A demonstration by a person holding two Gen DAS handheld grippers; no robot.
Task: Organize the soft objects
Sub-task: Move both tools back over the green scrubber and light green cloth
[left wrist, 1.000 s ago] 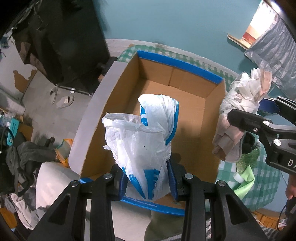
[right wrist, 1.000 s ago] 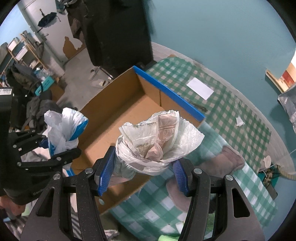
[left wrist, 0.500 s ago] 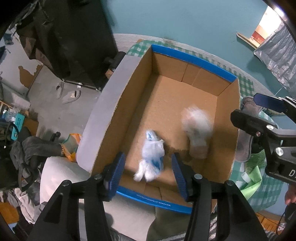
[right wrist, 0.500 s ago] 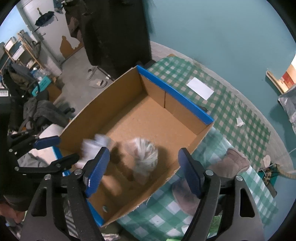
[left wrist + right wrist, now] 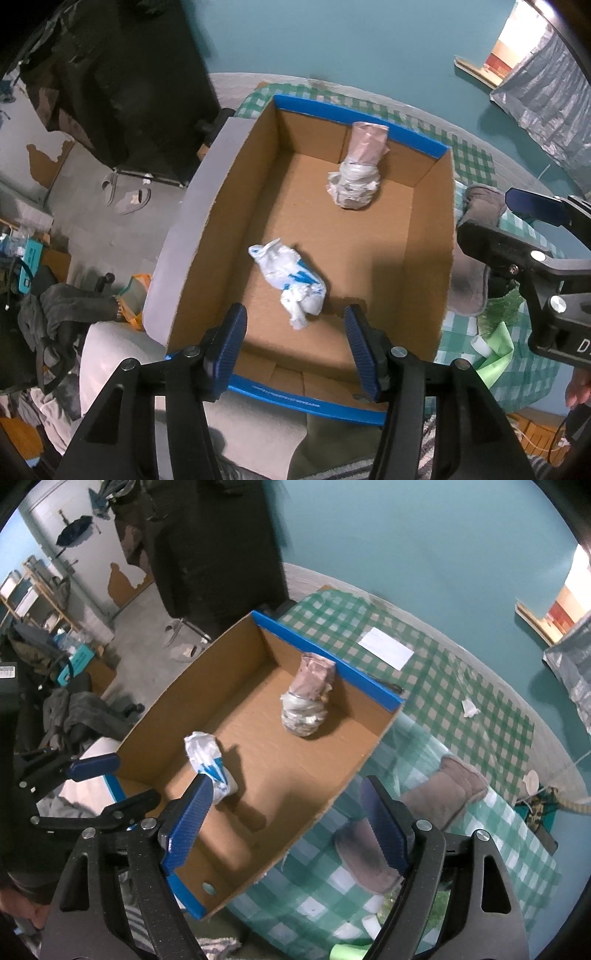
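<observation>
Both bags (image 5: 291, 280) dropped into box (image 5: 428, 236) on checked cloth (image 5: 458, 686).

One cardboard box (image 5: 428, 236) sits below the grippers, holding two bundled bags: one white-and-blue bag (image 5: 291, 280) and one clear bag of pinkish cloth (image 5: 360, 166). Beside the box, to the right of the pads, lies one grey-brown cushion (image 5: 436, 801).

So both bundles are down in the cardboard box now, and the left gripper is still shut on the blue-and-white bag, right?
Not quite. Both bundles lie in the cardboard box, but the left gripper is open with nothing between its pads; the blue-and-white bag lies loose on the box floor, as the left wrist view shows.
</observation>
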